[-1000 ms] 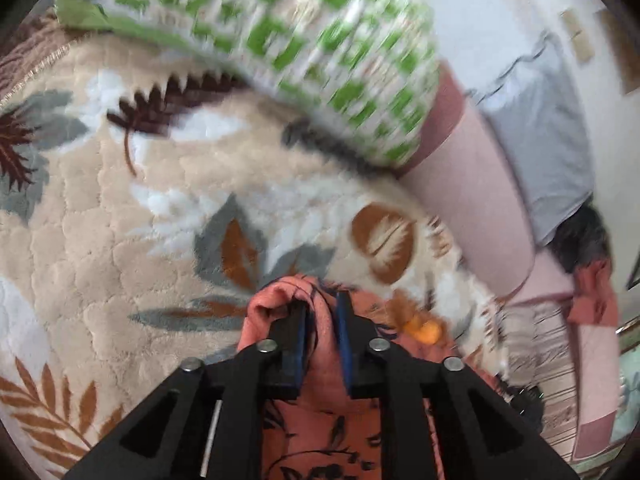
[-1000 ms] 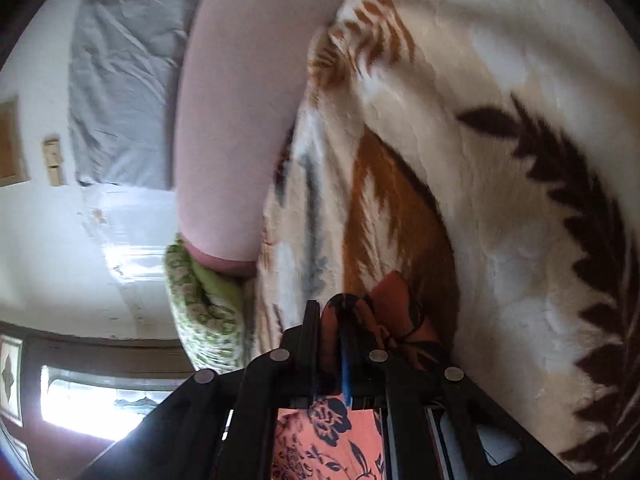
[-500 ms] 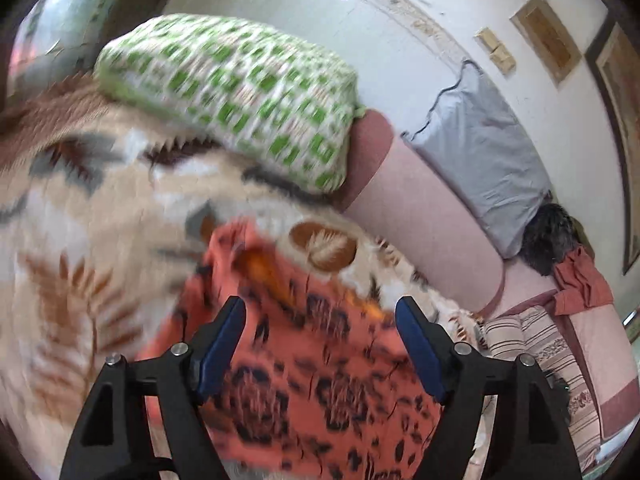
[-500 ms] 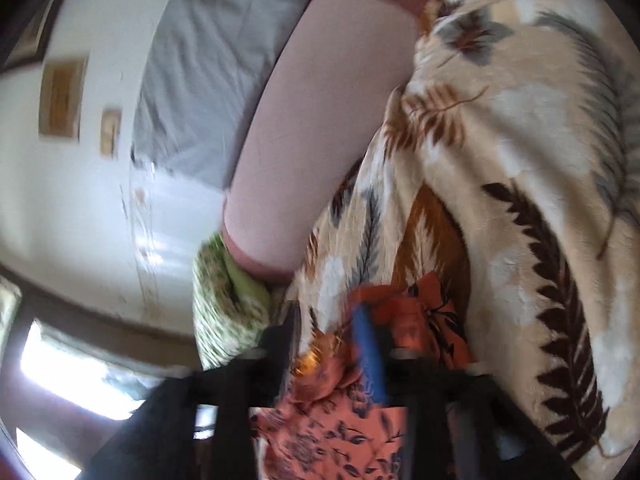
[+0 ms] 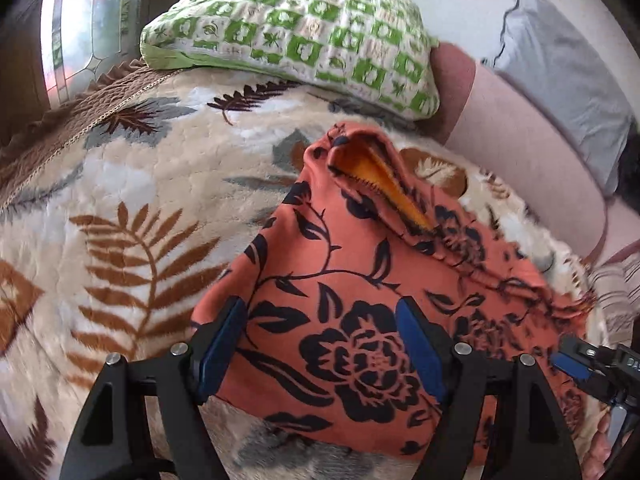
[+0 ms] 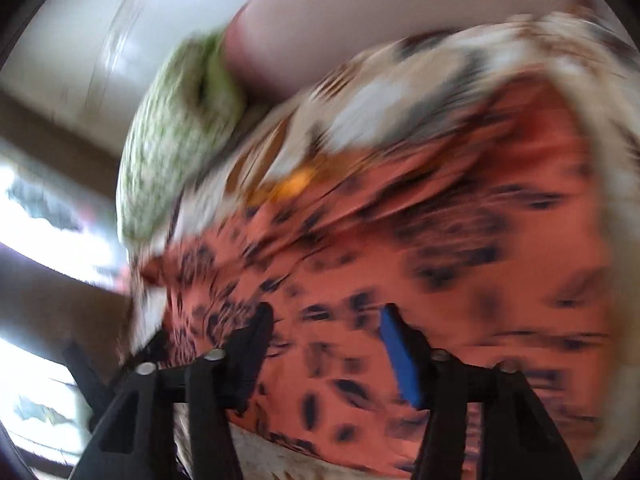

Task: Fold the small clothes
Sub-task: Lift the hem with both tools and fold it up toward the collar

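An orange-red garment (image 5: pixel 360 280) with a dark flower print lies spread on the leaf-patterned blanket (image 5: pixel 140 200). Its neck opening with orange lining (image 5: pixel 380 176) points toward the pillow. My left gripper (image 5: pixel 320 332) hovers over the garment's near edge, open, its blue pads (image 5: pixel 420 352) touching no cloth. The right wrist view is blurred by motion. There my right gripper (image 6: pixel 326 332) stands over the same garment (image 6: pixel 440 220) with its jaws apart and closing, and nothing is pinched between them. Its tip also shows at the right edge of the left wrist view, right gripper (image 5: pixel 580 364).
A green and white checked pillow (image 5: pixel 300 36) lies at the head of the bed. A pink bolster (image 5: pixel 520 148) and a grey pillow (image 5: pixel 568 72) lie to its right. The blanket's brown hem (image 5: pixel 60 120) runs along a window at the left.
Both grippers held bunched garment cloth a second ago. They have let go and drawn back, and the garment now lies spread out. The right gripper has rolled and swung sideways.
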Demonstrator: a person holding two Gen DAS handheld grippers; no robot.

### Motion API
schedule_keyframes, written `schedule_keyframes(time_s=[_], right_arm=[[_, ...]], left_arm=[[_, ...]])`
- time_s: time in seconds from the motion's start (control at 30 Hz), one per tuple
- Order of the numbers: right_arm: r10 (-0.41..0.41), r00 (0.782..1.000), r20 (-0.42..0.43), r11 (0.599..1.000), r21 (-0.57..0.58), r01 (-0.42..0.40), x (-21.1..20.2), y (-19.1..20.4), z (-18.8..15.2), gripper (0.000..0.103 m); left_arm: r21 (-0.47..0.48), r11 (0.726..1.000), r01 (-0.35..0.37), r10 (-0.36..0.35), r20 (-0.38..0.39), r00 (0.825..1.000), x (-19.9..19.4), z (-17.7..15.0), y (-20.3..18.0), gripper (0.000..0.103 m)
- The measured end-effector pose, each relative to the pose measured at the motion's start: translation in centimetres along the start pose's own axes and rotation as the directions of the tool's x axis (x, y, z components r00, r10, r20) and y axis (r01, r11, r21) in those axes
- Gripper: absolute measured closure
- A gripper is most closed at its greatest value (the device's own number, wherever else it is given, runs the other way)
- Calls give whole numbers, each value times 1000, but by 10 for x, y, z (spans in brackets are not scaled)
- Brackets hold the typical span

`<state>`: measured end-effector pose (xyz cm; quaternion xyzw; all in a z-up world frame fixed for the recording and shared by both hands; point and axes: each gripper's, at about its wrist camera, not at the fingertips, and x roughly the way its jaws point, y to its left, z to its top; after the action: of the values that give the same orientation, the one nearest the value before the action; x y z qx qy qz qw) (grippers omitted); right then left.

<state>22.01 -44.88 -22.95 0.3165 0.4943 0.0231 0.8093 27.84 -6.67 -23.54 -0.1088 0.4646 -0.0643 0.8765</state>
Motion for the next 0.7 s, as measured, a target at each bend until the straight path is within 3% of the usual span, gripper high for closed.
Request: schedule_keyframes(time_s=[0.1, 0.2, 0.3, 0.4, 0.47, 0.53, 0.63, 0.7], right_arm=[[-59, 997, -45, 993, -107, 54, 47, 40, 0, 53], [-135, 991, -15, 979, -153, 131, 82, 61, 21, 53], [-198, 978, 71, 963, -172, 208, 101, 73, 63, 52], [-217, 959, 180, 966, -102, 238, 93, 72, 93, 52], [-178, 964, 200, 978, -73, 196, 80, 77, 97, 52], [-136, 971, 199, 979, -120, 162, 71, 91, 87, 52], [-62, 993, 105, 973, -214, 84, 73, 117, 62, 52], [-35, 999, 20, 963, -267, 40, 81, 134, 42, 52]], left_arm=[[10, 1000, -3, 3, -28, 1000, 7, 6, 2, 25], [4, 1000, -5, 5, -56, 998, 16, 11, 5, 25], [-12, 1000, -5, 4, -58, 998, 18, 16, 9, 25], [-15, 1000, -4, 3, -37, 999, 14, 19, 12, 25], [-15, 998, -53, 53, -16, 998, 9, 20, 13, 25], [-11, 995, -101, 101, -30, 994, 9, 20, 13, 24], [5, 990, -142, 141, -87, 986, 12, 15, 13, 24], [65, 983, -174, 180, -102, 978, 14, 8, 11, 24]])
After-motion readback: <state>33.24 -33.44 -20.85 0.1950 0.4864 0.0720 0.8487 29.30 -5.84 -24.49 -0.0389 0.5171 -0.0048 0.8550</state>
